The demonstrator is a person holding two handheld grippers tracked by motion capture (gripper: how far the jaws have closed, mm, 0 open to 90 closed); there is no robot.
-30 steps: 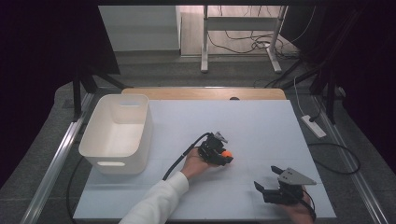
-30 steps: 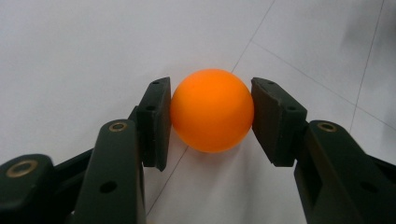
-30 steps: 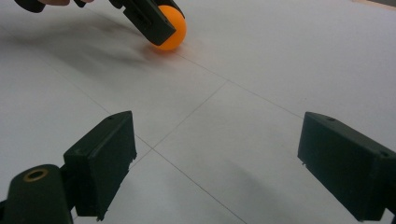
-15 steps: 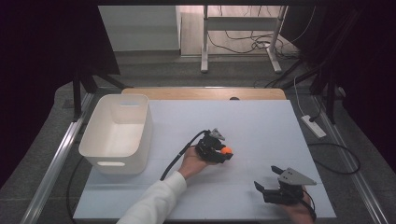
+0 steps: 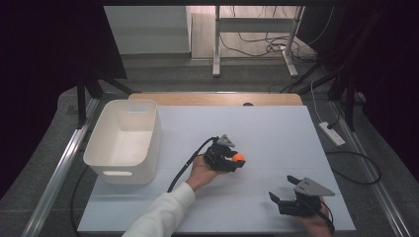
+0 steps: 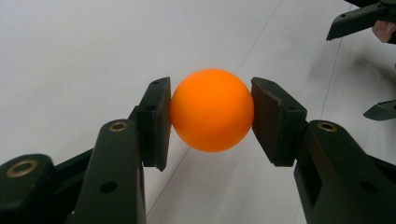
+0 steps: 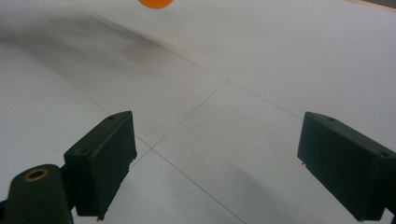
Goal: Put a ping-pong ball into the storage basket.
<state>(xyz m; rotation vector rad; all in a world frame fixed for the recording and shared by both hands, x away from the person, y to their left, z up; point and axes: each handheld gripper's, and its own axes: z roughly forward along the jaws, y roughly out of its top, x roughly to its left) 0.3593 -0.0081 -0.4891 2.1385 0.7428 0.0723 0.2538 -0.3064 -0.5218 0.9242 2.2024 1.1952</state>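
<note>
I see one ball (image 6: pixel 212 110): small, smooth, plain orange, round and undented. It sits pinched between the two pads of my left hand-held gripper (image 5: pixel 232 160), near the desk (image 5: pixel 276 133) centre, at ten o'clock from my right hand-held gripper (image 5: pixel 282 197).

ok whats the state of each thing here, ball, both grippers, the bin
orange ball: clamped between the left gripper's jaws
left gripper: shut on the ball, mid-table
right gripper: jaws wide open, nothing between them
white bin: upright on the table, looks empty
</note>
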